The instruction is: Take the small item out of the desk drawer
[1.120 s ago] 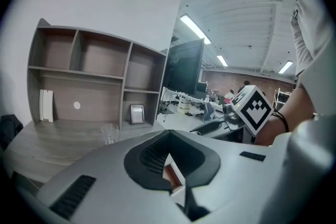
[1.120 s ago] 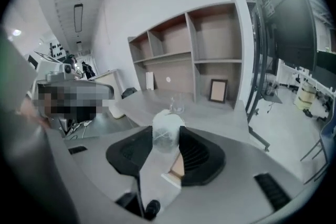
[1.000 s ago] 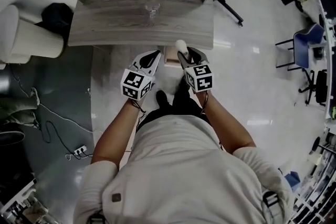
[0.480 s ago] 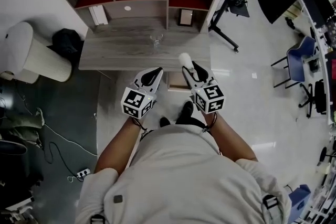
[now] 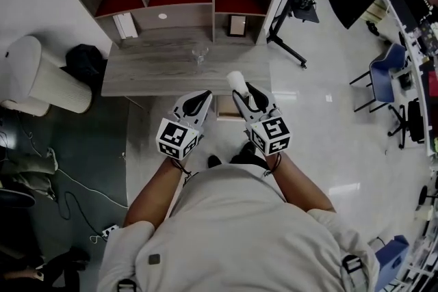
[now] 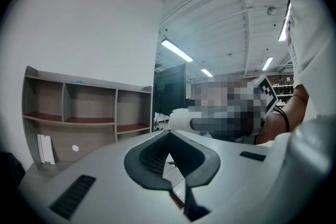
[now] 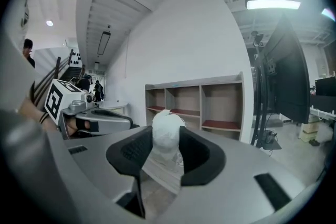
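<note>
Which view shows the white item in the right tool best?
The right gripper view: the white item sits large and centred, clamped in the right tool. The head view shows it small at the tool's tip; the left gripper view shows only part of it, small.

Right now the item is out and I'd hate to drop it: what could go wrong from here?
The item is pinched only at the tips of the right gripper, so it might slip out. The drawer seems to stand open below the desk edge; a leg could bump it. The glass stands close by on the desk, so setting the item down there could knock it.
</note>
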Tool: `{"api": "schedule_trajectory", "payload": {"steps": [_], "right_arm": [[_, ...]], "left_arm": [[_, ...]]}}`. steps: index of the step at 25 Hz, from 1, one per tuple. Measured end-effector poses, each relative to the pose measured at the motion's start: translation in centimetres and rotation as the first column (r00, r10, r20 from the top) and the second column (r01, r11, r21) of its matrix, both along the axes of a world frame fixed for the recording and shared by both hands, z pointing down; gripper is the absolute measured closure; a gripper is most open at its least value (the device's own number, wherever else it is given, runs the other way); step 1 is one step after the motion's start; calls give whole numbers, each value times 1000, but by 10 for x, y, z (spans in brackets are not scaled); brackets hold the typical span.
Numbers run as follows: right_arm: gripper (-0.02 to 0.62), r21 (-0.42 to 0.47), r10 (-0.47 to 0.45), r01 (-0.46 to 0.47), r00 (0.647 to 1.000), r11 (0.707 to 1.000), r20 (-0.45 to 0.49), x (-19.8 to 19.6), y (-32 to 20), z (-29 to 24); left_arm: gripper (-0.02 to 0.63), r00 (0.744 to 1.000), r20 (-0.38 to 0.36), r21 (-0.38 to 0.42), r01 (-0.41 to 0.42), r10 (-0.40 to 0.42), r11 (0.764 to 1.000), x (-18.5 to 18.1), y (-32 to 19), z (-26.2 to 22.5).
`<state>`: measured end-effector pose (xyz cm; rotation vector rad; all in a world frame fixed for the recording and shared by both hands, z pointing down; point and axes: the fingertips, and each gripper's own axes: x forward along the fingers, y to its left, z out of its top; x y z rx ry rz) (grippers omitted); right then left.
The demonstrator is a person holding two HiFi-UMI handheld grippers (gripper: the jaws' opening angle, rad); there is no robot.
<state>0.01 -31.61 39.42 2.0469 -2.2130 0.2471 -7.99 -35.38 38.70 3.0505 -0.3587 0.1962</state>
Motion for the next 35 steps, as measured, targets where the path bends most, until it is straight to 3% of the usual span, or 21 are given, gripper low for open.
{"api": "schedule_trajectory", "payload": {"steps": [6, 14, 25, 35], "right_arm": [[430, 8, -20, 20, 1000, 1000, 5, 9, 15, -6], [430, 9, -83, 83, 996, 997, 17, 41, 50, -8], [430, 23, -185, 184, 983, 983, 22, 89, 144, -4], [430, 32, -256, 255, 966, 966, 24, 99, 224, -2]], "left_arm": [[591, 1000, -5, -2, 7, -7, 1000, 12, 18, -6], [591, 997, -5, -13, 80, -80, 997, 36, 54, -11], [591, 981, -11, 5, 196, -196, 981, 73, 155, -12], [591, 964, 5, 8, 264, -264, 964, 75, 243, -12]]}}
